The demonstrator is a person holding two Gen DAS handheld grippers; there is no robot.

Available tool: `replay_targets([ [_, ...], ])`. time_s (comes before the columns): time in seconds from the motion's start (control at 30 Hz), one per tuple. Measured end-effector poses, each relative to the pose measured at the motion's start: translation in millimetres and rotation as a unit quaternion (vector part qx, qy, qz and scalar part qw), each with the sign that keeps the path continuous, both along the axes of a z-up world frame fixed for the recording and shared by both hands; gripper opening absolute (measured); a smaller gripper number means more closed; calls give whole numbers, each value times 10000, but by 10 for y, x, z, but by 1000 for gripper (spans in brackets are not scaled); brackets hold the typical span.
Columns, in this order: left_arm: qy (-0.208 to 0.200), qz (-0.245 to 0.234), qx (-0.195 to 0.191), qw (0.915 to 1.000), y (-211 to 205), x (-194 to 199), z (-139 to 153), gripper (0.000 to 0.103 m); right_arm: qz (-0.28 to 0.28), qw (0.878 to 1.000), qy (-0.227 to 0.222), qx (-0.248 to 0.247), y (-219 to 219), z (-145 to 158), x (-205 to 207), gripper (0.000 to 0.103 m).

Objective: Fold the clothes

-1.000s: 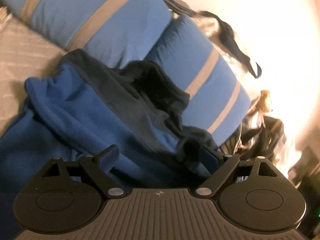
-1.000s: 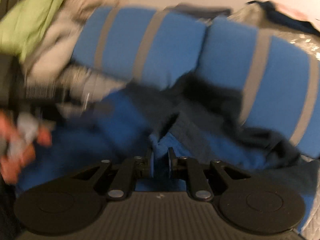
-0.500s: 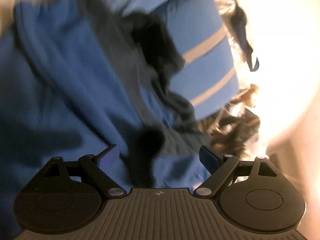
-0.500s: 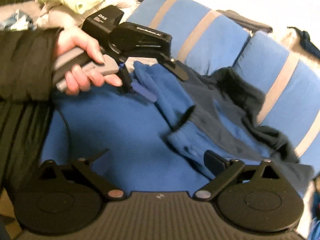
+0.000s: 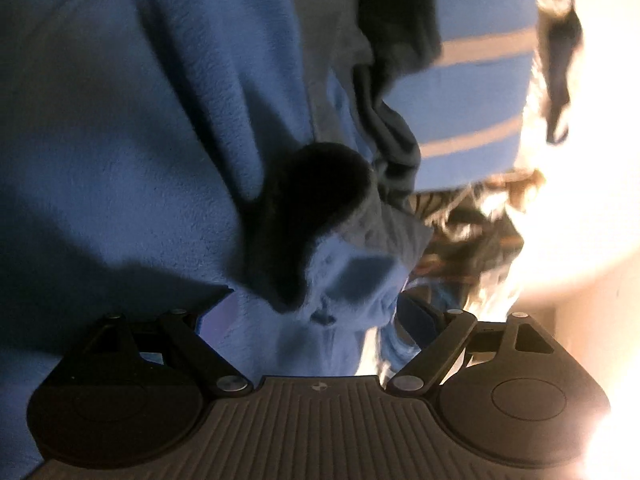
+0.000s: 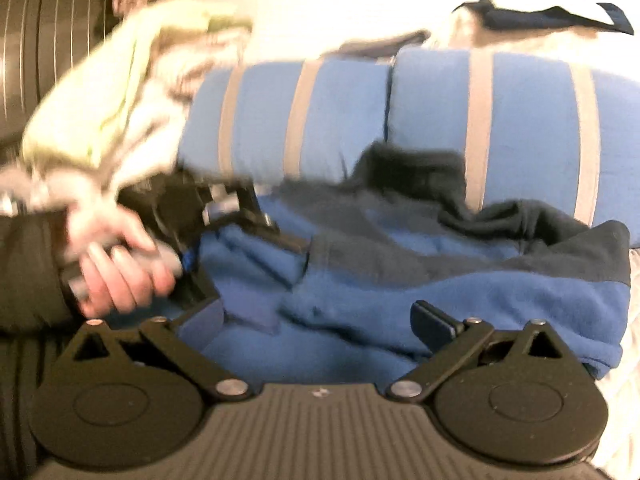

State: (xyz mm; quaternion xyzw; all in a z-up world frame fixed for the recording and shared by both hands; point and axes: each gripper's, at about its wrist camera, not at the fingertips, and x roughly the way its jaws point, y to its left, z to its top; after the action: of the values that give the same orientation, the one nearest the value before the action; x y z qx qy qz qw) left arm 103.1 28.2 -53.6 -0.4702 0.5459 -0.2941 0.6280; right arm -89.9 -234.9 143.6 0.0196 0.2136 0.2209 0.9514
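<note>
1. Left tongs (image 5: pixel 316 312) have swung in close since half a second ago; they're spread wide with a cuff-like bunch of the blue fleece jacket (image 5: pixel 132 140) sitting right between the fingers, nothing pinched yet
2. The jacket lies crumpled on the bed against two blue striped pillows (image 6: pixel 500 128)
3. Right tongs (image 6: pixel 320 316), clamped on fleece a second ago, are now wide apart and hovering over it; regrasping looks next

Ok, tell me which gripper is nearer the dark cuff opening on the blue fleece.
Left. The left gripper sits open right at the dark cuff, blue fleece bunched between its fingers. The right gripper is open over the fleece body, farther from it.
</note>
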Motion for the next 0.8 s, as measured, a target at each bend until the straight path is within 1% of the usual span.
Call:
replay_targets([
  [0.07, 215, 163, -31, 9996, -50, -6, -37, 79, -136, 9995, 29, 298, -91, 1, 13, 103],
  [0.1, 347, 252, -57, 9991, -71, -9, -60, 74, -203, 9988, 43, 446, -136, 2, 20, 103],
  [0.2, 740, 524, -122, 9958, -99, 1, -137, 55, -326, 9958, 97, 845, -264, 4, 42, 103],
  [0.27, 914, 623, -118, 9938, -116, 24, -188, 45, -363, 9938, 133, 1043, -329, -3, 53, 103],
  [0.3, 968, 636, -71, 9932, -130, 30, -202, 31, -380, 9926, 152, 1140, -362, -6, 58, 103],
  [0.33, 1009, 653, -11, 9927, -143, 34, -212, 22, -382, 9918, 177, 1210, -385, -9, 64, 103],
  [0.37, 979, 687, 98, 9928, -141, 31, -198, 20, -396, 9913, 192, 1242, -400, -14, 69, 103],
  [0.4, 885, 714, 175, 9934, -119, 20, -165, 17, -409, 9908, 208, 1273, -415, -19, 74, 103],
  [0.47, 584, 686, 342, 9953, -140, 1, -21, 15, -429, 9907, 250, 1270, -425, -26, 77, 103],
  [0.57, 48, 632, 450, 9970, -136, -8, 291, 14, -445, 9912, 271, 1215, -411, -39, 86, 103],
  [0.67, -446, 591, 383, 9965, -102, 14, 641, 14, -482, 9927, 260, 1074, -367, -48, 94, 103],
  [0.8, -1101, 597, 228, 9919, -93, 89, 1104, 13, -481, 9949, 266, 851, -296, -50, 112, 103],
])
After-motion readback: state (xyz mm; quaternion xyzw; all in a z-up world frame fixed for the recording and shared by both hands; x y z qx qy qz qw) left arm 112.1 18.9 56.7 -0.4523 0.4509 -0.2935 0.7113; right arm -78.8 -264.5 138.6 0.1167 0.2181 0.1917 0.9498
